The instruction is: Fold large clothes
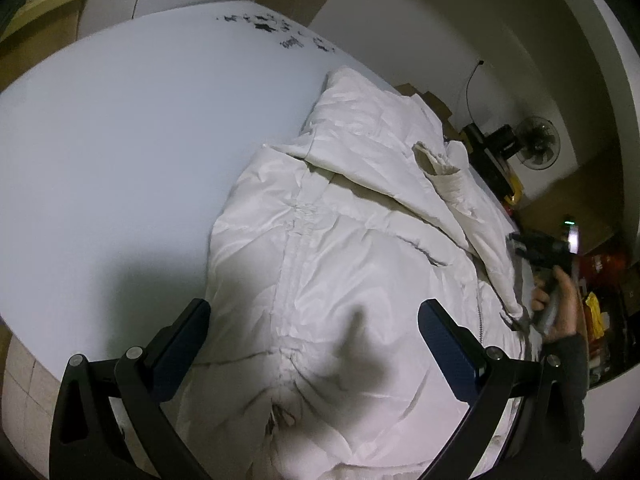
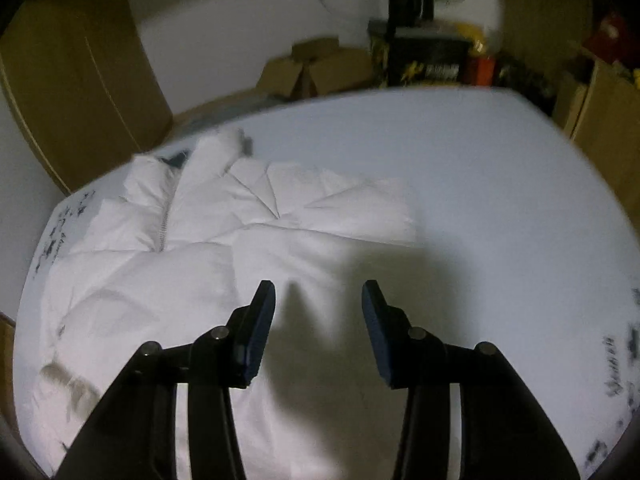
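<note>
The white puffer jacket (image 1: 360, 240) lay on the counter (image 1: 120, 140), toward 3 o'clock. The left hand-held gripper (image 1: 314, 316) and right hand-held gripper (image 2: 318, 296) hovered over it wide open, holding nothing. The slick, puffy fabric would likely slip or spring open if pinched shallowly.

A white quilted puffer jacket (image 1: 344, 248) (image 2: 192, 248) lies spread flat on the pale blue-white table top (image 1: 120, 152) (image 2: 480, 184), its shiny padded panels creased and rumpled. One long sleeve is folded across the body, its ribbed cream cuff (image 1: 440, 172) resting on top. A metal zipper (image 2: 163, 226) runs along the jacket's open front edge, near the table's marked corner.
</note>
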A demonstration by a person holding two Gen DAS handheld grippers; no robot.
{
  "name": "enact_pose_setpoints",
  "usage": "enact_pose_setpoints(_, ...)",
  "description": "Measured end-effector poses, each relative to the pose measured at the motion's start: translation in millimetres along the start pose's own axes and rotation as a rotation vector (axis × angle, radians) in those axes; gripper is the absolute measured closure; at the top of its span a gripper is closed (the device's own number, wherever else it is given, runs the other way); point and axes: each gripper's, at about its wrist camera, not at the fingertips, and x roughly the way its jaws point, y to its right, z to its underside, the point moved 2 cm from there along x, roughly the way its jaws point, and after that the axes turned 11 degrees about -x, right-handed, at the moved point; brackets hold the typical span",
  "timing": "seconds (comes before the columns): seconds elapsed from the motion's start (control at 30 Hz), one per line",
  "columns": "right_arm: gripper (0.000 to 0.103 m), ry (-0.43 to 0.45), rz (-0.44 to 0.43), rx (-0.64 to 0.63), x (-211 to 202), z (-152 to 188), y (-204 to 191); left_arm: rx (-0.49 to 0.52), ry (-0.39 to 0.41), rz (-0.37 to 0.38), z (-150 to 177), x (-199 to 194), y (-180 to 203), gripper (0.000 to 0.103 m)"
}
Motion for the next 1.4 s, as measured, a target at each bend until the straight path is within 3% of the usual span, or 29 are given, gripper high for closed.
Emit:
enact_pose_setpoints(0.1, 0.057, -0.141, 0.034, -0.073, 52, 12, -7, 0.002, 0.001, -0.006, 0, -2, 0, 0.0)
enact_pose_setpoints(0.2, 0.057, -0.137, 0.059, -0.095, 32, 13, -8, -0.002, -0.006, -0.01, -3, -1, -1, 0.0)
enact_pose_setpoints(0.3, 0.056, -0.007, 0.026, -0.065, -12, 14, -11, 0.002, -0.001, -0.012, -6, 4, 0, 0.0)
enact_pose_setpoints(0.33, 0.051, -0.001, 0.045, -0.087, -14, 18, -15, 0.0, -0.01, -0.015, -7, 8, 1, 0.0)
enact_pose_setpoints(0.4, 0.046, -0.14, 0.016, -0.1, 22, 31, -17, -0.01, -0.035, -0.009, -7, 13, 2, 0.0)
enact_pose_setpoints(0.53, 0.046, -0.075, 0.017, -0.132, -9, 30, -14, 0.028, -0.08, 0.035, -15, -4, 1, 0.0)
enact_pose_setpoints(0.6, 0.044, 0.022, -0.093, -0.101, -58, 30, -7, 0.035, -0.097, 0.033, -23, -16, -6, 0.0)
enact_pose_setpoints(0.63, 0.038, 0.063, -0.159, -0.087, -87, 33, 1, 0.031, -0.099, 0.021, -27, -24, -12, 0.0)
enact_pose_setpoints(0.67, 0.025, 0.084, -0.204, -0.074, -107, 41, 5, 0.029, -0.106, 0.012, -30, -30, -18, 0.0)
enact_pose_setpoints(0.7, 0.02, 0.1, -0.25, -0.054, -125, 49, 14, 0.025, -0.116, 0.01, -32, -35, -23, 0.0)
enact_pose_setpoints(0.77, 0.019, 0.109, -0.291, -0.017, -156, 72, 38, -0.006, -0.133, 0.034, -32, -42, -35, 0.0)
enact_pose_setpoints(0.83, 0.019, 0.106, -0.258, 0.007, -180, 88, 69, -0.063, -0.186, 0.067, -27, -41, -49, 0.0)
enact_pose_setpoints(0.97, 0.019, 0.068, -0.183, 0.041, -206, 152, 90, -0.091, -0.271, 0.102, -11, -22, -56, 0.0)
enact_pose_setpoints(1.1, 0.019, 0.026, -0.192, 0.116, -211, 200, 100, -0.096, -0.343, 0.137, 2, -3, -49, 0.0)
enact_pose_setpoints(1.17, 0.019, 0.013, -0.187, 0.123, -211, 237, 100, -0.089, -0.353, 0.145, 5, 1, -47, 0.0)
enact_pose_setpoints(1.3, 0.019, -0.018, -0.203, 0.137, -214, 277, 110, -0.096, -0.363, 0.172, 7, 8, -42, 0.0)
enact_pose_setpoints(1.4, 0.019, -0.073, -0.262, 0.189, -200, 310, 113, -0.107, -0.377, 0.201, 7, 16, -36, 0.0)
